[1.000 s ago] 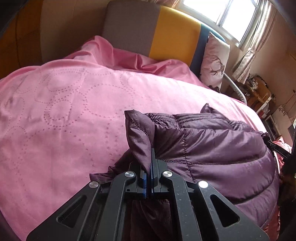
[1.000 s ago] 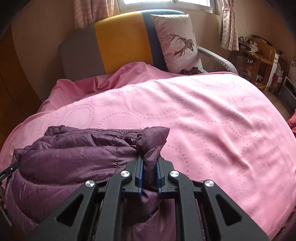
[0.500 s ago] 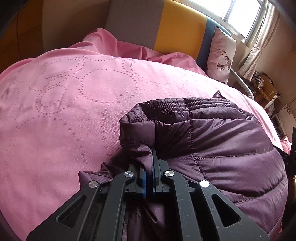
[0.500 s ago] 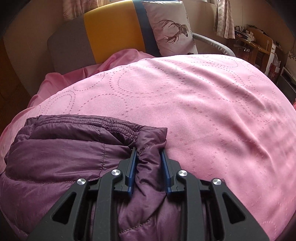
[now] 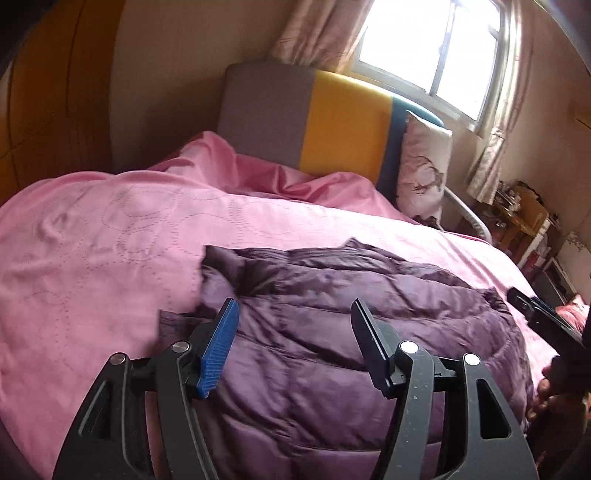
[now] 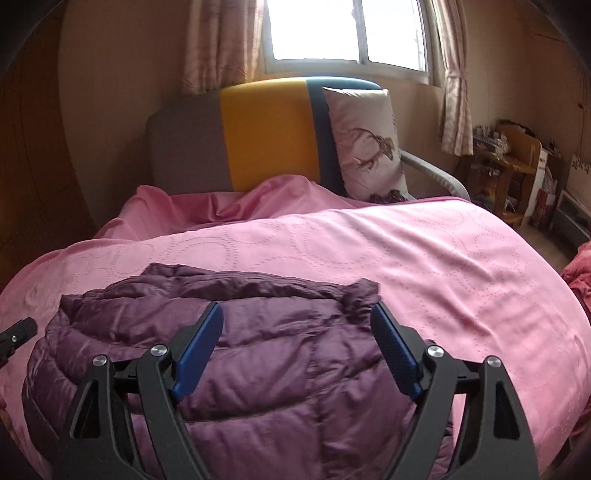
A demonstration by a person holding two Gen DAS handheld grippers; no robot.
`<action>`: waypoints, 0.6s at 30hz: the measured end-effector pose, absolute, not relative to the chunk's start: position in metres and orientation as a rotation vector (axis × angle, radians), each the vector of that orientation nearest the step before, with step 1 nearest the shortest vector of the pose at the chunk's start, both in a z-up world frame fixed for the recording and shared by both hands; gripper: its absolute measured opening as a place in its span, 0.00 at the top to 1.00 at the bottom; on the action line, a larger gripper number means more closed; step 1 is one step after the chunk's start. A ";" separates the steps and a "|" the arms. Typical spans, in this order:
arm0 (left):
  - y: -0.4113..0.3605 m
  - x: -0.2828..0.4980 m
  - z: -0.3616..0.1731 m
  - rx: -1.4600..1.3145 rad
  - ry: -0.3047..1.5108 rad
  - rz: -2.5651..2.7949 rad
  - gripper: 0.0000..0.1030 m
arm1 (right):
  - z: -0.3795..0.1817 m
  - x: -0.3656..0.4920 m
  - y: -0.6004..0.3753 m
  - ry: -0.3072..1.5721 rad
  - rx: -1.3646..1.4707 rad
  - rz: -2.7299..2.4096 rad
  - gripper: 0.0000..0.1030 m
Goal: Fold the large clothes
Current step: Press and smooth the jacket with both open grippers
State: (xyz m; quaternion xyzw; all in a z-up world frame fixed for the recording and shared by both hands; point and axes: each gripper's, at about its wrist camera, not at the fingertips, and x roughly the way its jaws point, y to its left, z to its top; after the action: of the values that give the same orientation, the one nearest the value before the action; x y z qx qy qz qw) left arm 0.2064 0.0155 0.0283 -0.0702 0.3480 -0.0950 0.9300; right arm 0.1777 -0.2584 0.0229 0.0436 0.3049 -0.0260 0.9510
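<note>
A purple quilted puffer jacket (image 5: 362, 332) lies folded over on the pink bedspread (image 5: 110, 251); it also shows in the right wrist view (image 6: 258, 354). My left gripper (image 5: 293, 310) is open and empty, just above the jacket's left edge. My right gripper (image 6: 297, 314) is open and empty, above the jacket's right part near its corner (image 6: 364, 291). The tip of the right gripper shows at the right of the left wrist view (image 5: 532, 310), and the left gripper's tip at the left of the right wrist view (image 6: 14, 334).
A headboard (image 6: 266, 136) in grey, yellow and blue stands at the far end with a deer-print pillow (image 6: 365, 144) against it. A window (image 6: 347, 33) with curtains is behind. Cluttered wooden furniture (image 6: 509, 166) stands at the right beside the bed.
Both grippers have opened and let go of the jacket's corners, then lifted and drawn back. The jacket now rests folded on the bedspread.
</note>
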 end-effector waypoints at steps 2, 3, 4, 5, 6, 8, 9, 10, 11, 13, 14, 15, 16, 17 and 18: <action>-0.014 0.202 0.022 -0.118 0.725 -0.251 0.40 | 0.017 0.177 -0.234 0.611 0.039 -0.029 0.17; -0.026 0.202 0.017 -0.103 0.736 -0.265 0.40 | 0.011 0.179 -0.227 0.624 0.030 -0.027 0.17; -0.034 0.202 0.010 -0.096 0.748 -0.274 0.40 | 0.004 0.183 -0.222 0.639 0.020 -0.030 0.17; -0.044 0.204 0.000 -0.094 0.779 -0.278 0.40 | -0.003 0.186 -0.219 0.651 0.007 -0.041 0.17; -0.048 0.204 -0.008 -0.094 0.794 -0.269 0.40 | -0.010 0.187 -0.220 0.661 0.001 -0.054 0.17; -0.052 0.203 -0.019 -0.084 0.788 -0.250 0.38 | -0.024 0.189 -0.224 0.683 0.010 -0.065 0.17; -0.054 0.203 -0.023 -0.078 0.787 -0.245 0.37 | -0.030 0.189 -0.225 0.687 0.009 -0.068 0.17; -0.055 0.204 -0.026 -0.075 0.791 -0.244 0.36 | -0.035 0.190 -0.224 0.689 0.005 -0.070 0.17; -0.056 0.205 -0.030 -0.073 0.797 -0.242 0.36 | -0.039 0.190 -0.224 0.693 -0.002 -0.074 0.17; -0.057 0.206 -0.039 -0.068 0.804 -0.242 0.36 | -0.048 0.191 -0.219 0.697 -0.019 -0.088 0.17; -0.058 0.207 -0.044 -0.058 0.803 -0.240 0.36 | -0.052 0.192 -0.217 0.704 -0.032 -0.095 0.16; -0.059 0.208 -0.048 -0.054 0.802 -0.239 0.36 | -0.055 0.194 -0.215 0.712 -0.045 -0.102 0.16; -0.058 0.208 -0.052 -0.056 0.800 -0.238 0.36 | -0.057 0.195 -0.213 0.720 -0.052 -0.104 0.16; -0.058 0.209 -0.055 -0.062 0.799 -0.239 0.36 | -0.060 0.197 -0.213 0.726 -0.053 -0.103 0.16; -0.057 0.208 -0.057 -0.065 0.799 -0.239 0.36 | -0.063 0.198 -0.214 0.731 -0.050 -0.101 0.16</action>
State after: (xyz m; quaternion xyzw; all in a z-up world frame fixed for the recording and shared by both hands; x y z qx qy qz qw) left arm 0.2083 -0.0573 -0.0575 -0.0318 0.3880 -0.1161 0.9137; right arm 0.1977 -0.2137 -0.0630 -0.0247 0.3573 -0.0494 0.9324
